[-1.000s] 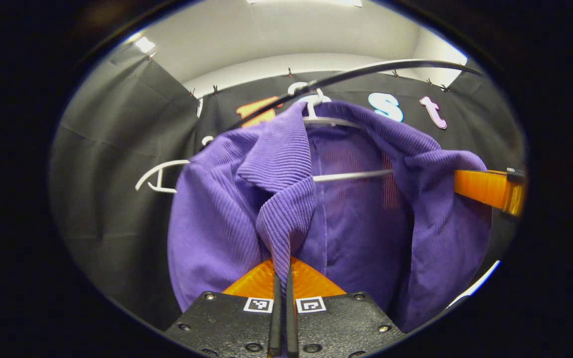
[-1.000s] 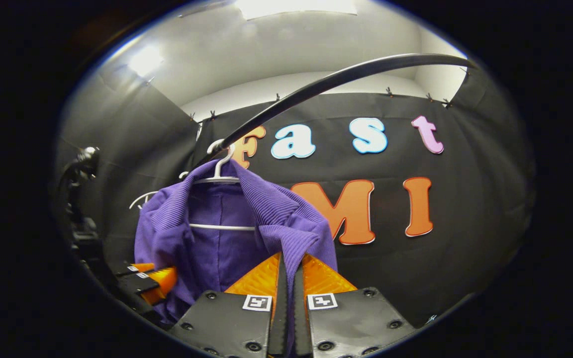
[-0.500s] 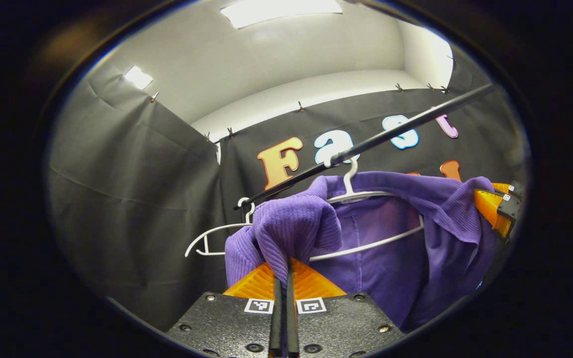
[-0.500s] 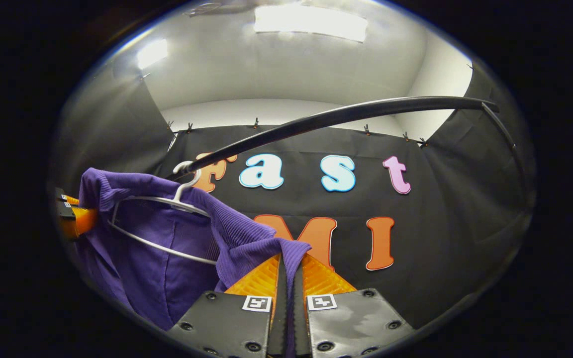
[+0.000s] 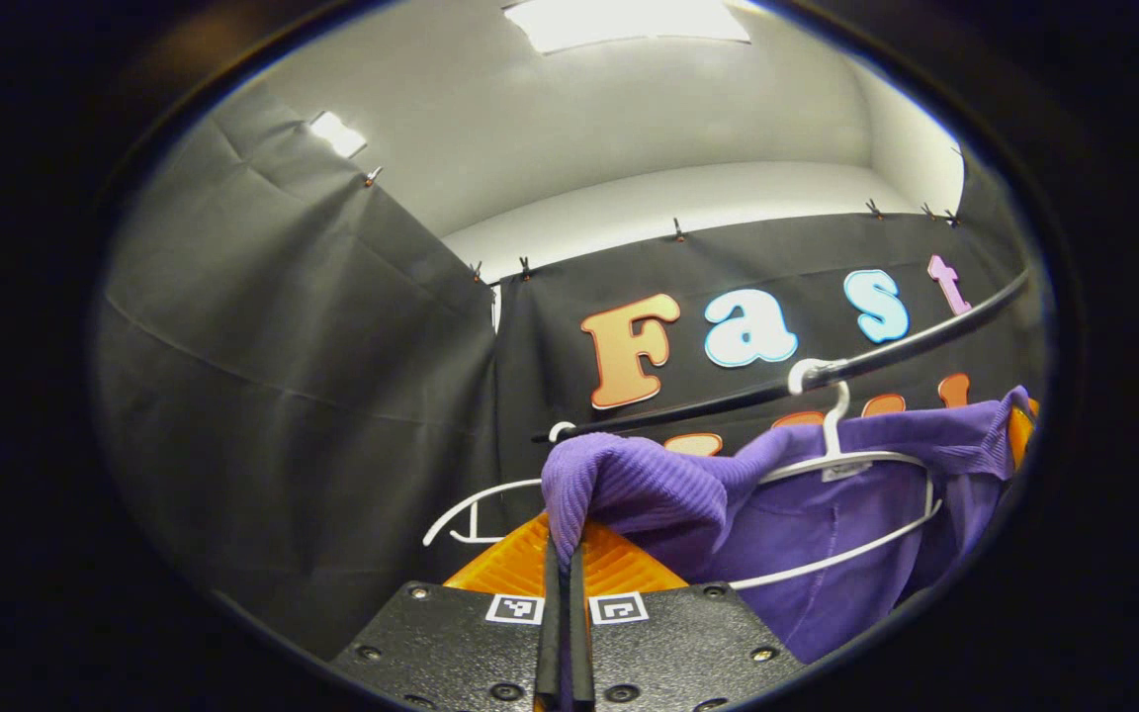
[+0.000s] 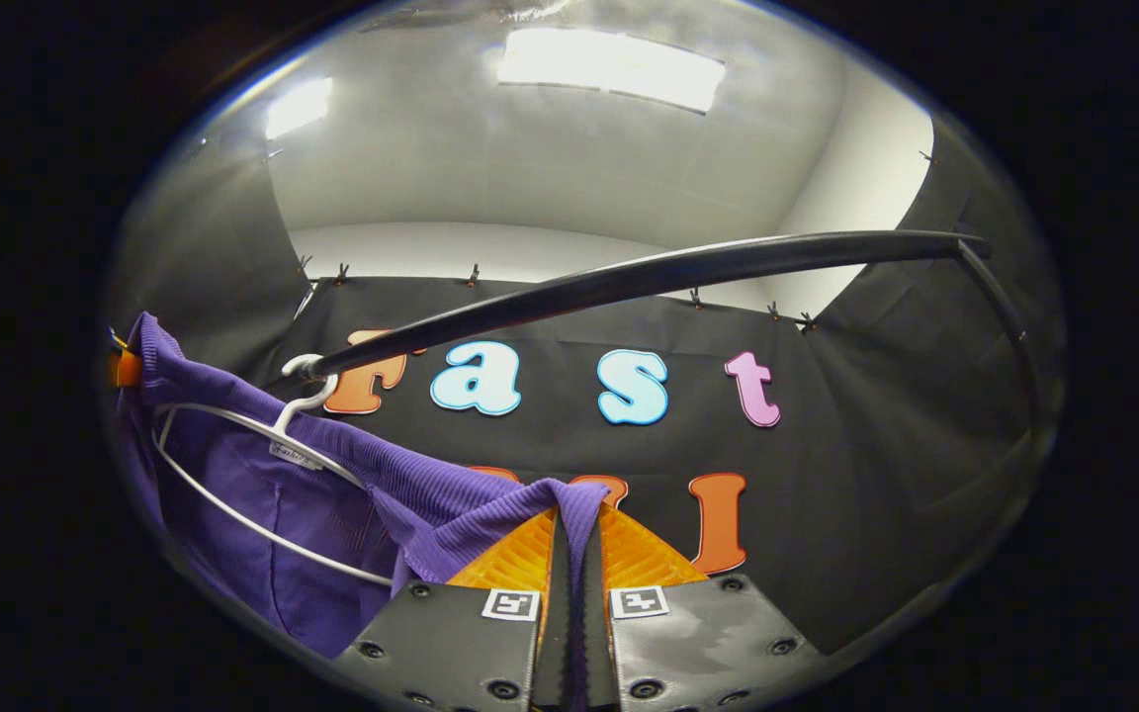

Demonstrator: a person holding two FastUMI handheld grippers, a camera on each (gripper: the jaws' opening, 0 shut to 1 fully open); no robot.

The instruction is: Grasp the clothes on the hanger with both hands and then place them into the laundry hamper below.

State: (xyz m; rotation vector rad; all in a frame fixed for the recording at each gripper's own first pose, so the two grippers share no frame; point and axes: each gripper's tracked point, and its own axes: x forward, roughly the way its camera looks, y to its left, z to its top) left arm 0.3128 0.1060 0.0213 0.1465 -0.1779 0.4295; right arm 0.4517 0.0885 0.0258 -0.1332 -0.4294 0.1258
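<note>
A purple ribbed garment (image 5: 807, 554) hangs spread between my two grippers, still draped over a white hanger (image 5: 856, 465) hooked on the black rail (image 5: 827, 376). My left gripper (image 5: 564, 554) is shut on a fold of the garment's near shoulder. In the right gripper view the same purple garment (image 6: 312, 534) stretches from the white hanger (image 6: 263, 435) to my right gripper (image 6: 574, 534), which is shut on its other shoulder. The left gripper (image 6: 125, 368) peeks out at the far left edge, holding the cloth. The right gripper (image 5: 1019, 430) shows at the far right of the left gripper view.
A second, bare white hanger (image 5: 476, 509) hangs on the rail to the left of the garment. The black rail (image 6: 649, 282) arcs overhead and bends down at its right end. Black cloth walls close the booth behind and on both sides.
Both grippers have pulled the garment's shoulders outward and up. The cloth now stretches wide across the hanger, and the hanger and rail sit lower and farther to the side in each view.
</note>
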